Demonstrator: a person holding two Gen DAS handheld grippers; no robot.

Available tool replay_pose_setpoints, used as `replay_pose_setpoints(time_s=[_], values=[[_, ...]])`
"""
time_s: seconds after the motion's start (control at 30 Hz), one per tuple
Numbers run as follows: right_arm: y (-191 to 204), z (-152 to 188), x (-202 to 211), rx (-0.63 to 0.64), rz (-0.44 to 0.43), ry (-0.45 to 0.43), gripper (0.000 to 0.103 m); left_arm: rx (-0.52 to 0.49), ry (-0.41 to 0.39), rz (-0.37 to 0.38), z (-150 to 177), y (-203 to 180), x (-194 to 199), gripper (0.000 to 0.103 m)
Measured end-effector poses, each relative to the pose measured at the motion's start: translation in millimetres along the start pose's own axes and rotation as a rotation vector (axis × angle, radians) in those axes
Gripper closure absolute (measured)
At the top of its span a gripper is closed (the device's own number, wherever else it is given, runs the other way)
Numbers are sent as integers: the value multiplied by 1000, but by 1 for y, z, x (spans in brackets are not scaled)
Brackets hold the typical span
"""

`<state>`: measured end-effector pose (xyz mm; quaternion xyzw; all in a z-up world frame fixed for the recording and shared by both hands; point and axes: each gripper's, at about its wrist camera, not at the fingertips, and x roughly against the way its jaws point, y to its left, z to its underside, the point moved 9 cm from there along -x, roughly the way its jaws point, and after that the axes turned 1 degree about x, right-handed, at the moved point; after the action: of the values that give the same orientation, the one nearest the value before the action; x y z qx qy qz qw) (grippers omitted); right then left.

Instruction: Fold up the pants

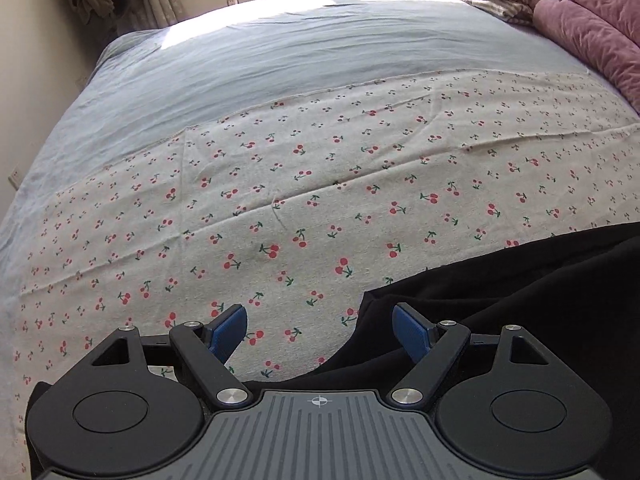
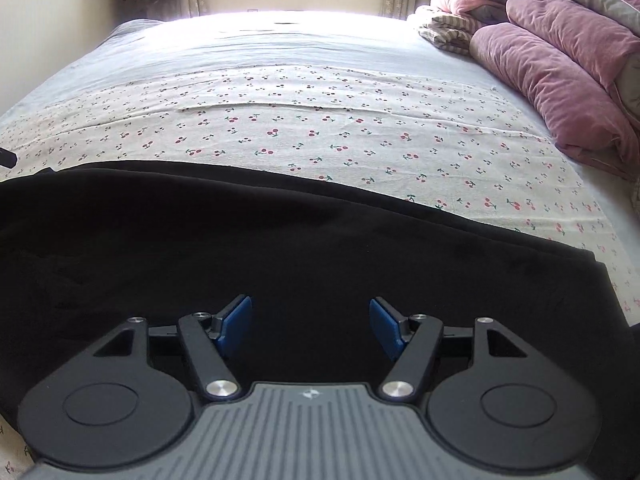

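Black pants [image 2: 240, 248] lie spread on the bed, on the cherry-print cloth [image 1: 320, 184] that covers the near half of the pale blue sheet [image 1: 280, 48]. In the right wrist view the garment fills the foreground as one broad, fairly flat dark panel with a straight far edge and a squared corner at the right. In the left wrist view only its left end shows [image 1: 500, 280], with an irregular rounded edge and a fold line running across it; a layer appears to lie over another there, though the dark fabric hides the detail.

Left tongs [image 1: 320, 334]: open wide, nothing between the pads; the left pad [image 1: 228, 332] hangs over bare cherry cloth, the right one over the edge of the pants. Right tongs [image 2: 311, 326]: open, less wide, nothing gripped; both pads hang over the black fabric. Whether any pad touches the cloth cannot be told.

Judgement on progress: the pants look laid out and possibly doubled once lengthwise, since no separate legs are visible. No compact folded bundle is present, so the crosswise folds appear still to be made. Neither tongs hold fabric, so the next fold has not begun.

Bedding in pink, mauve [image 2: 560, 80] and stripes is piled at the far right, well apart from the pants
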<state>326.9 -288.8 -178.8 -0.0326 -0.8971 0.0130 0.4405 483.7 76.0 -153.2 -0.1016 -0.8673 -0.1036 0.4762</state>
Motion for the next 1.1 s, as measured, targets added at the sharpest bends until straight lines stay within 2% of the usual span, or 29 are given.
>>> replay_pose_setpoints(time_s=[0.1,0.2,0.3,0.37,0.43,0.47,0.5,0.53,0.63,0.7,0.83,0.97,1.1], values=[[-1,0,3,-13,0,-5,50,-7,25,73,-8,-1,-11,23],[1,1,3,-6,-8,-6,50,-12,73,84,-8,-2,-28,27],[5,3,0,2,-11,4,50,-46,126,123,1,-18,-42,40],[6,3,0,8,-13,7,50,-109,127,132,7,-32,-45,40],[6,3,0,8,-16,6,50,-127,140,120,13,-36,-51,42],[6,3,1,8,-16,6,50,-119,146,119,16,-35,-53,48],[6,3,1,8,-16,5,50,-98,149,145,18,-36,-54,69],[5,3,2,6,-17,3,50,-83,142,163,19,-36,-52,83],[3,2,2,-3,-19,1,50,-121,100,142,17,-35,-45,96],[4,2,3,-3,-19,1,50,-95,52,117,6,-27,-40,97],[0,1,3,-16,-13,-6,50,66,-20,106,-19,1,-37,98],[-16,2,-1,-61,37,16,50,95,-52,65,-23,7,-54,101],[-57,-3,1,-166,90,5,50,149,-67,64,-17,10,-64,101]])
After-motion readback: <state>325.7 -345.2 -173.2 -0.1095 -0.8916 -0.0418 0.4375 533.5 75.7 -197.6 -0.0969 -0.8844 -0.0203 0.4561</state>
